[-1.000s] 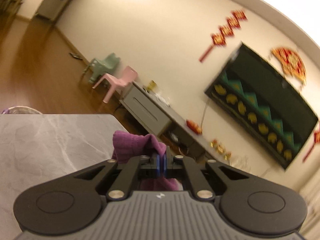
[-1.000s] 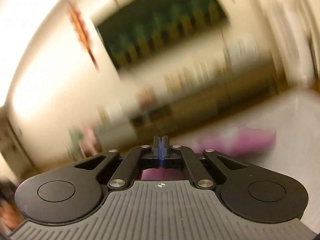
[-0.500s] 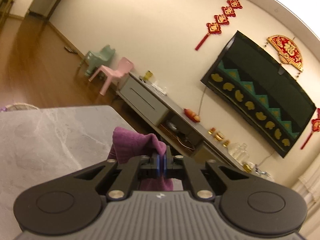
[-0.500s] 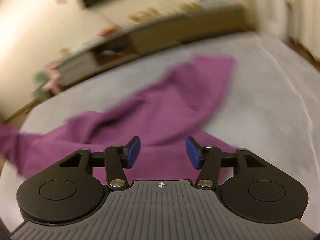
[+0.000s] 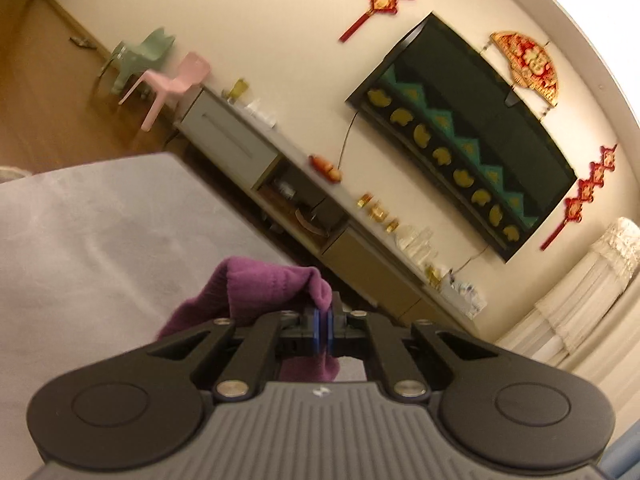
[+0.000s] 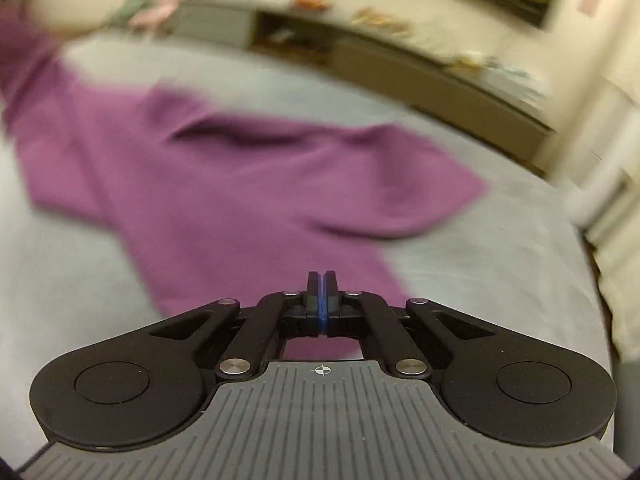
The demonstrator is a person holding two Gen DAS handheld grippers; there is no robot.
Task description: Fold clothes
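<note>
Right wrist view: a purple garment is seen spread, still rumpled, on the grey bench, lying ahead of the right claw and running off to its left, where one end is lifted off the surface. The right claw's jaws are pressed together; its jaws have just been closing, having stood wide apart half a second ago. The cloth's near edge lies under and just ahead of the tips, but whether any fabric is pinched between them cannot be told.

In the left wrist view, the left claw is shut on a bunched corner of the garment, which is held raised above the bench with fabric hanging below the jaws.

The step in hand is judged to be the laying-out of the garment before the first fold. A second corner or edge would need to be gripped by the right claw, and the cloth drawn taut between the two.

Compared with a second ago, the right claw is now aimed down at the bench rather than at the wall, while the left claw's grip is unchanged.
</note>
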